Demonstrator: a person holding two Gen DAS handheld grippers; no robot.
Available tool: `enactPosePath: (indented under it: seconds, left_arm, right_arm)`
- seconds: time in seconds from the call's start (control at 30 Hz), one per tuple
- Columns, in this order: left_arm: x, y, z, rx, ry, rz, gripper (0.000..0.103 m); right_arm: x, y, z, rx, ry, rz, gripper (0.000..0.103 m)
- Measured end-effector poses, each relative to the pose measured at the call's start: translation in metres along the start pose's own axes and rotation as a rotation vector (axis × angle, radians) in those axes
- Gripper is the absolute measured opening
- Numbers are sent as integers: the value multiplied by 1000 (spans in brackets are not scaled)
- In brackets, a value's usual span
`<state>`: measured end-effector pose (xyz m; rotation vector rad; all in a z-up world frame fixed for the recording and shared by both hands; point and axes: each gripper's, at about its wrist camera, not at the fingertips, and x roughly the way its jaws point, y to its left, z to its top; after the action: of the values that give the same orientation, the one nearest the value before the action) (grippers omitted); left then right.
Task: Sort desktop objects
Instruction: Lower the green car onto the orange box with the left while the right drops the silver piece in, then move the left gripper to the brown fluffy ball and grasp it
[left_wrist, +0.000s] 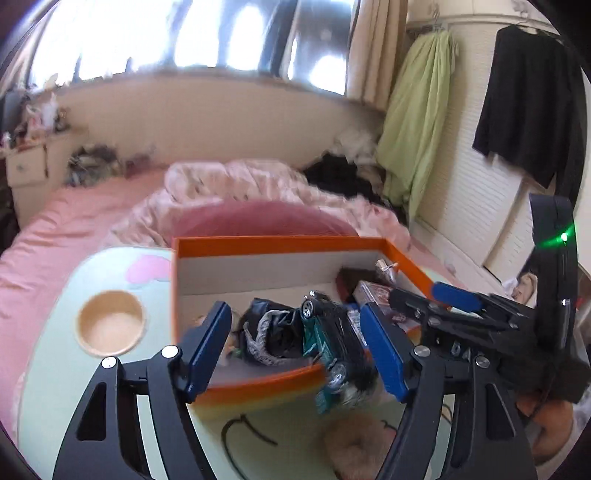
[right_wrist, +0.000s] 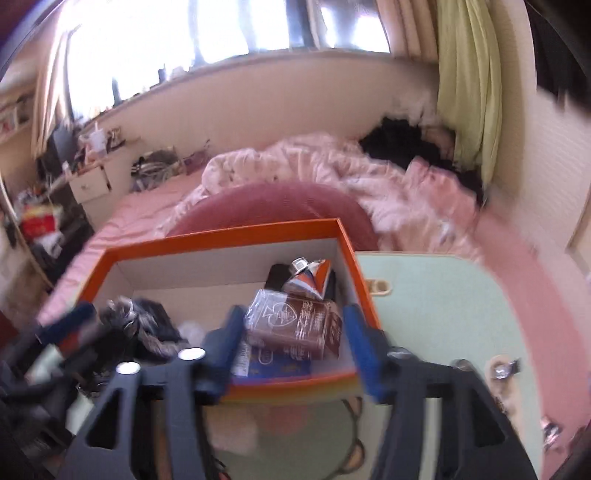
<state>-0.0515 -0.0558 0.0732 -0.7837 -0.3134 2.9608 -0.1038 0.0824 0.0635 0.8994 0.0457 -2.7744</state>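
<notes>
An orange box (left_wrist: 280, 242) stands on the pale green table (left_wrist: 55, 387); it also shows in the right wrist view (right_wrist: 229, 232). My left gripper (left_wrist: 295, 350) is open over its near rim. A green toy car (left_wrist: 328, 343) hangs tilted between the fingers, blurred, touching neither pad clearly. Black cloth with a grey cord (left_wrist: 269, 332) lies inside. My right gripper (right_wrist: 291, 354) is open over the box's near right corner, above a brown card pack (right_wrist: 295, 328), a tube (right_wrist: 310, 277) and a blue booklet (right_wrist: 280, 365).
A small wooden bowl (left_wrist: 110, 325) stands on the table left of the box. A black cable (left_wrist: 236, 435) and a fluffy beige item (left_wrist: 358, 446) lie near the front. A metal clip (right_wrist: 504, 369) lies right of the box. A pink bed (left_wrist: 74, 206) is behind.
</notes>
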Motion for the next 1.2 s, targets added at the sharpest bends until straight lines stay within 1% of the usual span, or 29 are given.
enactPosePath:
  seconds: [0.03,0.07,0.1,0.13,0.17,0.2,0.23,0.3,0.33,0.43,0.47,0.5,0.53,0.6,0.63,0.67,0.77,1.2]
  left_arm:
    - [-9,-1,-3,9,-18,-1,73]
    - [-16,-2,-5,16,-30,-11,74]
    - [-27,-3,-8,23,-46,-24,76]
    - [-34,-5,-10,26,-47,-33,83]
    - [-40,-6,-13,31,-40,-43,88]
    - [-46,-9,-18,38,-22,-52,88]
    - [-49,-11,-22,48,5,-52,88]
    - [-48,-14,-35,68,82,-31,88]
    - [-43,-16,-43,76,143,-16,88]
    - [-22,-19,-65,77,299,-11,88]
    - [-16,-21,-71,76,329,-8,88]
    - [-12,-21,-76,70,346,-10,88]
    - [-13,-24,-79,95,309,14,89]
    - [-13,-26,-86,122,292,36,91]
    - [-12,-29,-89,141,287,37,100]
    - [-11,-33,-92,164,293,48,103]
    - [-8,-37,-99,196,291,73,103]
    - [-9,-38,-104,200,287,73,103]
  right_arm:
    - [-9,1,-3,-2,-27,10,67]
    - [-17,2,-6,-2,-52,20,70]
    - [-27,3,-11,-3,-65,34,76]
    - [-34,3,-15,-8,-63,52,79]
    - [-38,4,-20,-13,-46,70,81]
    - [-42,4,-29,-22,-8,86,81]
    - [-43,4,-36,-28,26,94,81]
    - [-43,3,-57,-41,123,117,81]
    - [-42,2,-66,-38,166,128,81]
    - [-33,-4,-92,-15,304,153,81]
    - [-37,-3,-95,-36,260,121,82]
    - [-37,-3,-98,-47,260,57,90]
    - [-37,-4,-100,-41,259,33,93]
    - [-37,-10,-103,-25,239,14,102]
    - [-37,-11,-103,-23,232,13,103]
    - [-39,-12,-104,-29,220,6,103]
    - [-38,-16,-105,-21,201,3,103]
    - [-32,-18,-106,-22,194,4,103]
